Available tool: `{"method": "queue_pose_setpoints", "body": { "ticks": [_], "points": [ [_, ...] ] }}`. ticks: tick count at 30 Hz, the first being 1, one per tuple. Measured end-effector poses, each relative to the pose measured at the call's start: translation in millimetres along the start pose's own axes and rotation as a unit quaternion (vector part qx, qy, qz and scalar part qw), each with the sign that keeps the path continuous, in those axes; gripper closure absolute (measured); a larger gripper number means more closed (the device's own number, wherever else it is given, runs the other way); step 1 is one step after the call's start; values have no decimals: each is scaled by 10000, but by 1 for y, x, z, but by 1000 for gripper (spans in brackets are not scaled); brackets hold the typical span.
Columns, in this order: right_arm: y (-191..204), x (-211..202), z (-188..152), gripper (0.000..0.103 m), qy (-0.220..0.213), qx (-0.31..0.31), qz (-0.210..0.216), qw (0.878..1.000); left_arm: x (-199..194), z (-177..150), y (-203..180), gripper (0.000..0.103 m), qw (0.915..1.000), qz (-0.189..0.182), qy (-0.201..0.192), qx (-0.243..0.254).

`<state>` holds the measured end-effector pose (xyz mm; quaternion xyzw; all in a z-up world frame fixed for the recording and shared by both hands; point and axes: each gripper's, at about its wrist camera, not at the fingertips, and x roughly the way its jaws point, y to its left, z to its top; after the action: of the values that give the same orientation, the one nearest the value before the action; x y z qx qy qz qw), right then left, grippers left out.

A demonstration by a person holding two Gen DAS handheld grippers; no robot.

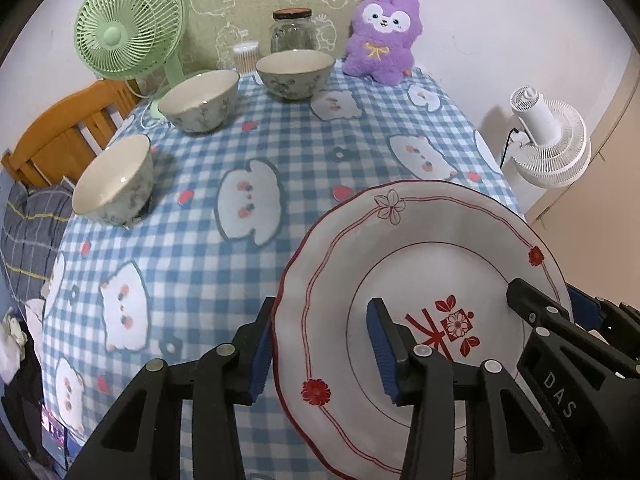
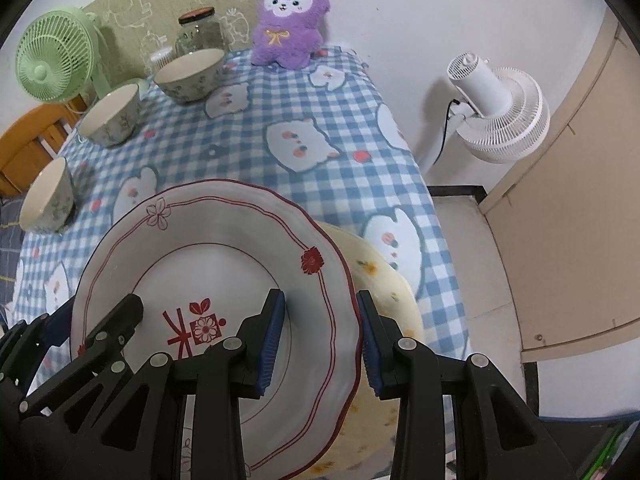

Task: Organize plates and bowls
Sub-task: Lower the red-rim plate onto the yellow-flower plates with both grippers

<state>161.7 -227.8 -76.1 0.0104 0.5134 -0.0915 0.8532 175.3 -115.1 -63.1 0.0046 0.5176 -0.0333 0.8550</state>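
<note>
A white plate with red rim and red flower design (image 1: 424,248) sits at the table's near edge, also in the right wrist view (image 2: 224,232). My left gripper (image 1: 320,348) straddles its left rim, jaws open, one finger outside and one on the plate. My right gripper (image 2: 320,340) straddles its right rim the same way, open. A cream plate with yellow flowers (image 2: 384,280) lies under it. Three floral bowls stand along the left and back: near (image 1: 114,180), middle (image 1: 198,100), far (image 1: 294,74).
Blue checked tablecloth (image 1: 304,140) covers the table. At the back stand a green fan (image 1: 128,28), a glass jar (image 1: 292,30), a cotton-swab box (image 1: 246,56) and a purple plush (image 1: 382,32). A white fan (image 2: 496,116) stands off the right edge. A wooden chair (image 1: 68,128) is at left.
</note>
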Motion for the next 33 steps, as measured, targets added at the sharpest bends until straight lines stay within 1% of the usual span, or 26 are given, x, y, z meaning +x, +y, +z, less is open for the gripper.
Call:
{"method": "queue_pose_setpoints", "body": {
  "ticks": [3, 13, 17, 20, 26, 33],
  "points": [
    [-9, 4, -5, 64, 34, -15, 13, 10000, 3, -6, -8, 63, 10000, 6, 52, -30],
    [-28, 20, -14, 64, 76, -102, 82, 9999, 15, -20, -25, 65, 9999, 35, 115, -83],
    [-32, 29, -17, 64, 152, -142, 72, 9998, 24, -23, -30, 65, 9997, 39, 221, -109],
    [-33, 35, -20, 64, 220, -193, 91, 9995, 25, -25, -34, 65, 9998, 166, 136, -36],
    [-36, 41, -22, 64, 301, -162, 190, 9992, 28, -25, -37, 65, 9994, 318, 88, 32],
    [-34, 41, -23, 64, 278, -187, 169, 9993, 32, -26, -40, 63, 9989, 449, 100, -15]
  ]
}}
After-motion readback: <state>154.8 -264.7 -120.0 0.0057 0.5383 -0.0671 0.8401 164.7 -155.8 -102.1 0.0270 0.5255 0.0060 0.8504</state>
